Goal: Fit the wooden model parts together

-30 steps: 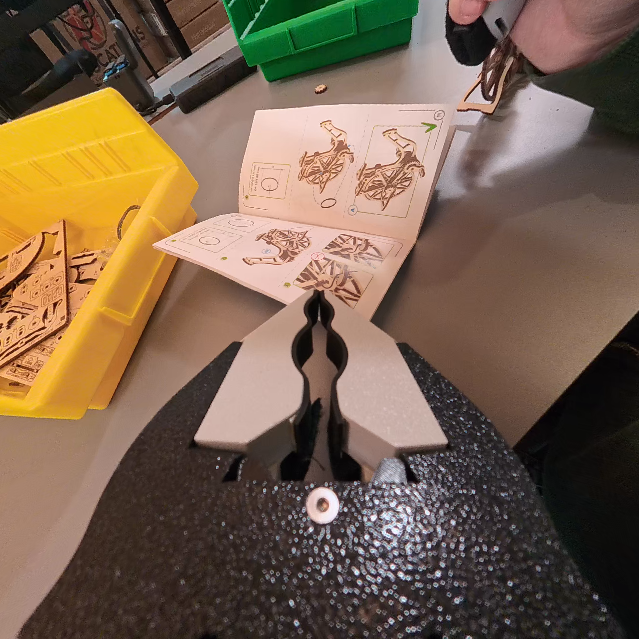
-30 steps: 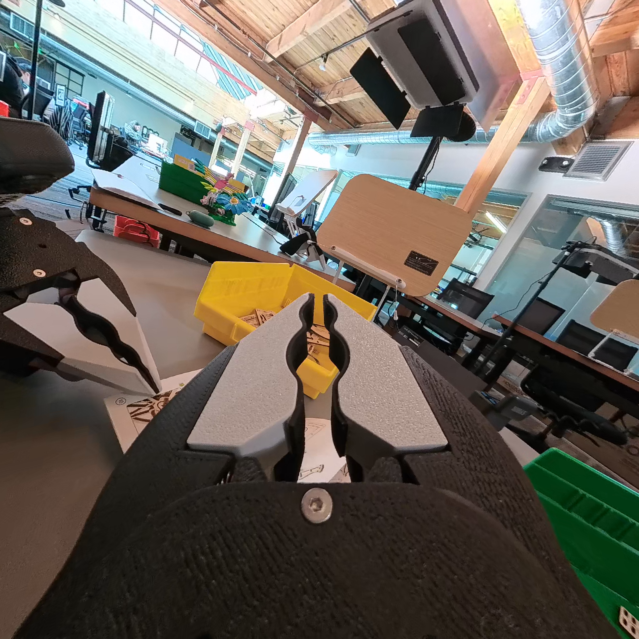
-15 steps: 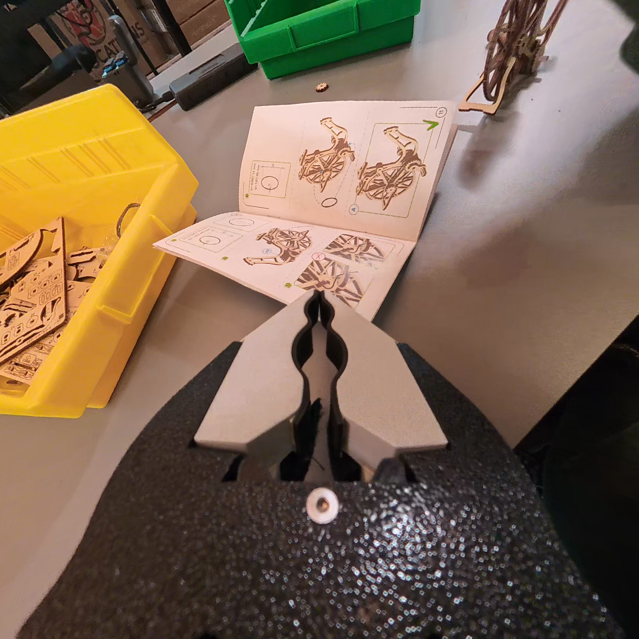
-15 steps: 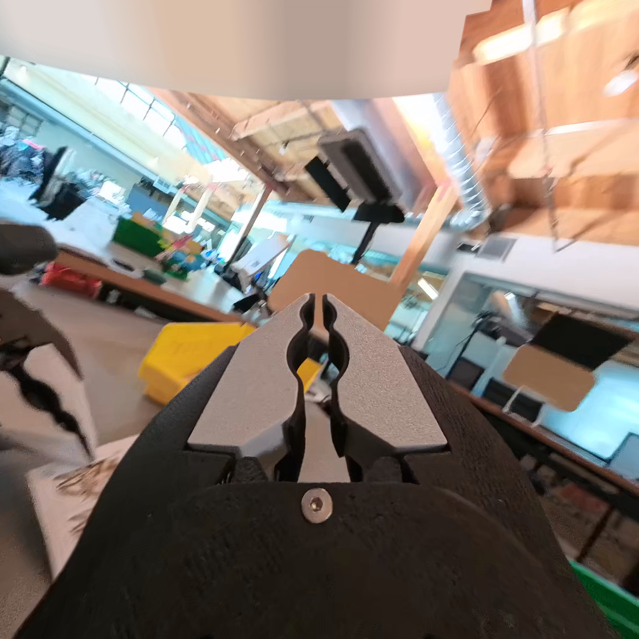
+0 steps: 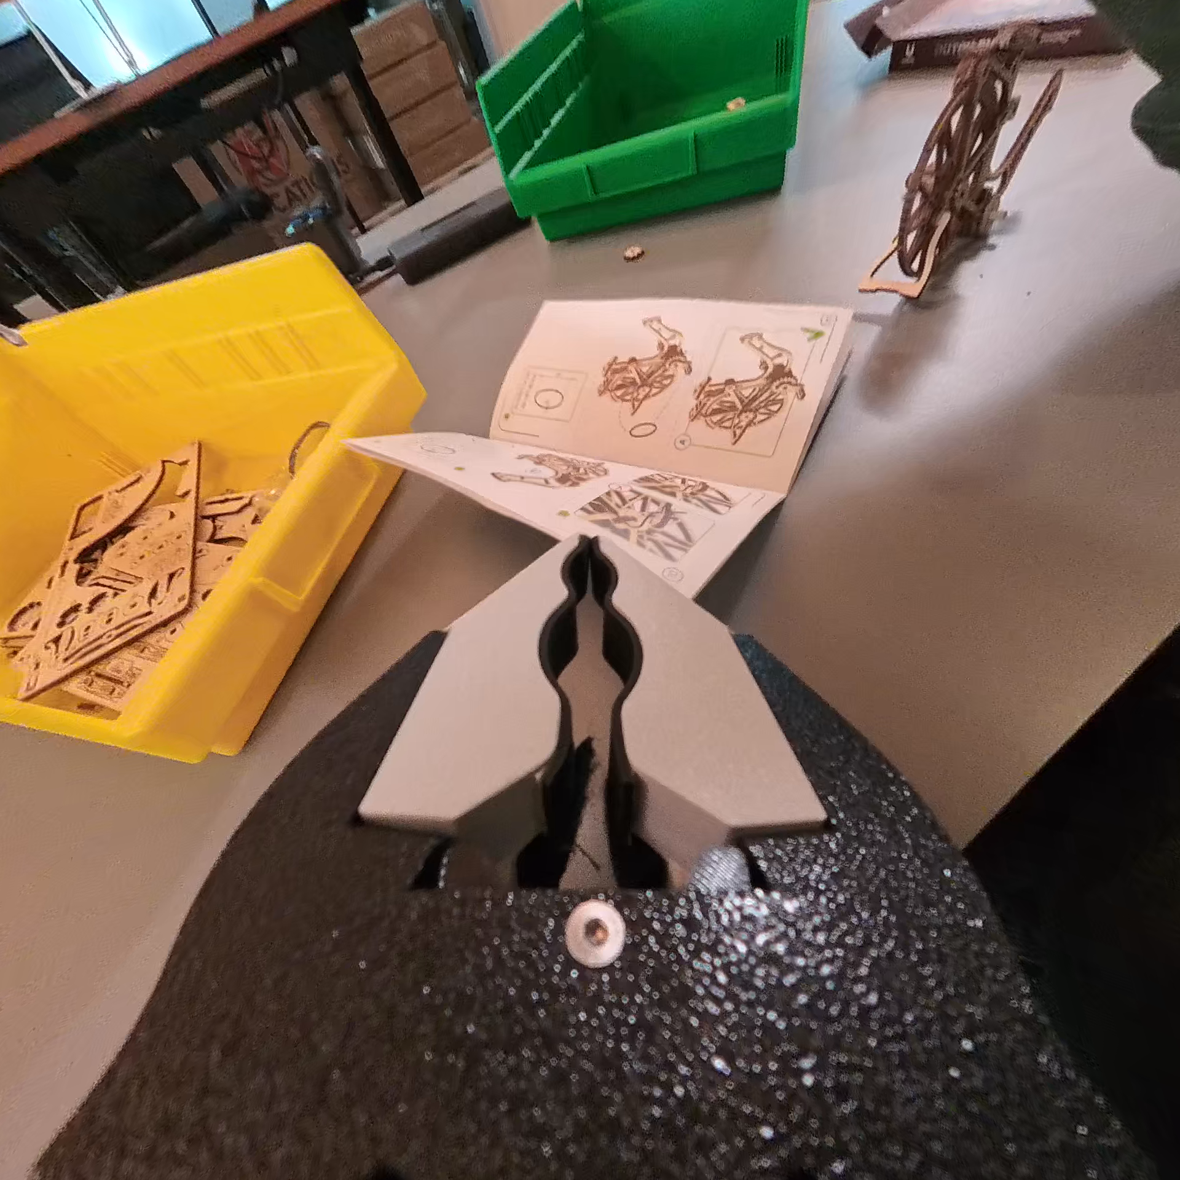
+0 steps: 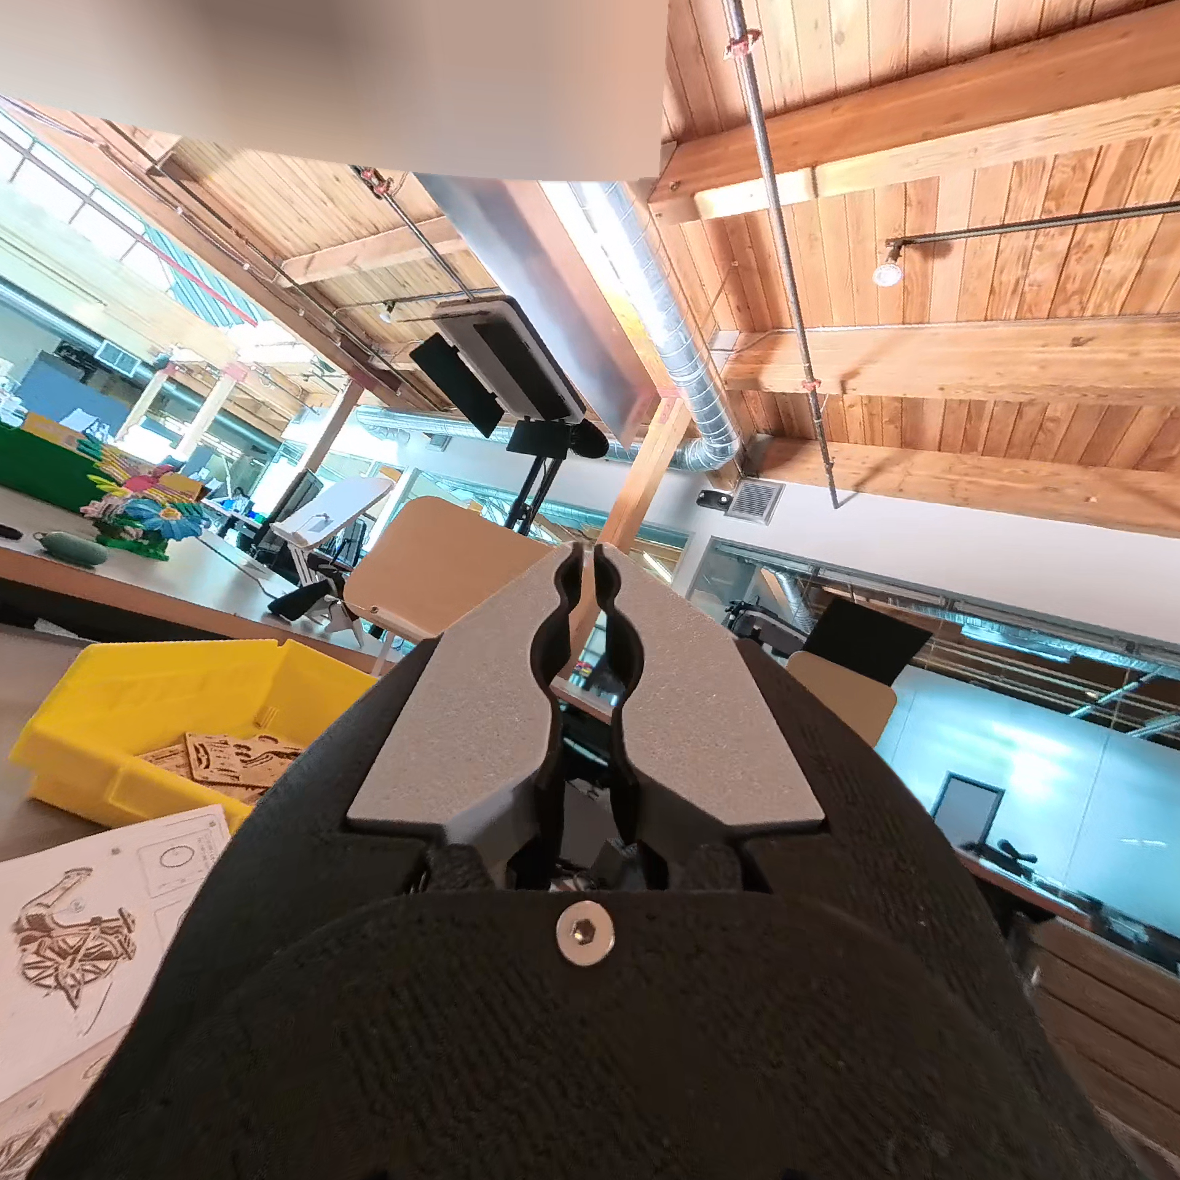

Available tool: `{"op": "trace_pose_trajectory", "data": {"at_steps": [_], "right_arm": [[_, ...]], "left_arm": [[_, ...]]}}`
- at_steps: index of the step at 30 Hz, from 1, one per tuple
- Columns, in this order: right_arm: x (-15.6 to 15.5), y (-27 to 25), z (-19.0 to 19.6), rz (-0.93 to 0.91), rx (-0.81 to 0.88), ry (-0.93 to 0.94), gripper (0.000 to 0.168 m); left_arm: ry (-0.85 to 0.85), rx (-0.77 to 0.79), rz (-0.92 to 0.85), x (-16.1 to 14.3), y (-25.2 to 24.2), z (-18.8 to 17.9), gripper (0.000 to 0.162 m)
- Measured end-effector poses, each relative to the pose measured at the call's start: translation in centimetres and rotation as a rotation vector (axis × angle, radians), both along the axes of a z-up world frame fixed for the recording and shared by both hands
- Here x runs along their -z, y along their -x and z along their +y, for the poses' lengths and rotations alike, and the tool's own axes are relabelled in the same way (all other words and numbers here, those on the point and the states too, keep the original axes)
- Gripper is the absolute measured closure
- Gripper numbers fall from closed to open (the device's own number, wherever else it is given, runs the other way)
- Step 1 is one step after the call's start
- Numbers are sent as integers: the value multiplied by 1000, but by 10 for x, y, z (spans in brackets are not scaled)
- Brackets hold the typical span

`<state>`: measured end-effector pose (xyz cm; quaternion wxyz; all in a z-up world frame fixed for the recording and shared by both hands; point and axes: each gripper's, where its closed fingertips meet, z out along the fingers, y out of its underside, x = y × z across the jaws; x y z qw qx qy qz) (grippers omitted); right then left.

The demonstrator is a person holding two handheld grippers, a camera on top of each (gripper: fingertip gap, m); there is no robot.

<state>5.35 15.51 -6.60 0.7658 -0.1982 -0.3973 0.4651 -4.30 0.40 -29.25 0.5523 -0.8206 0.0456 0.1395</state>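
Observation:
A partly built wooden wheel model [image 5: 958, 166] stands upright on the grey table [image 5: 926, 511] at the far right. Wooden part sheets [image 5: 108, 574] lie in a yellow bin [image 5: 211, 396], which also shows in the right wrist view [image 6: 159, 709]. My left gripper [image 5: 590, 546] is shut and empty, low over the open instruction booklet [image 5: 664, 408]. My right gripper [image 6: 587, 552] is shut and empty, tilted up toward the ceiling; the booklet [image 6: 83, 919] lies at its lower left.
A green bin [image 5: 645, 121] stands at the back of the table, a small wooden gear [image 5: 633, 253] in front of it. A dark box [image 5: 983, 25] lies at the far right. The table's edge [image 5: 1047, 721] runs along the right.
The hand that held the wheel model has left it standing on the table. My left gripper has lifted and tilted back. My right gripper has swung upward toward the ceiling.

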Motion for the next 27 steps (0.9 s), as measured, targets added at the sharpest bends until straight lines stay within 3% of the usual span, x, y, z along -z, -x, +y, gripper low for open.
{"op": "trace_pose_trajectory", "data": {"at_steps": [1, 9, 15, 27], "right_arm": [[-1, -1, -2, 8, -2, -6, 167], [1, -1, -28, 14, -25, -95, 167], [-4, -8, -38, 43, 55, -219, 168], [-28, -45, 13, 129, 218, -207, 168]], "left_arm": [[-19, 0, 1, -3, 0, 0, 162], [-199, -6, -48, -29, 4, -6, 162], [-213, 0, -54, -31, 3, -6, 162], [-197, 1, -54, -28, 4, -4, 162]]}}
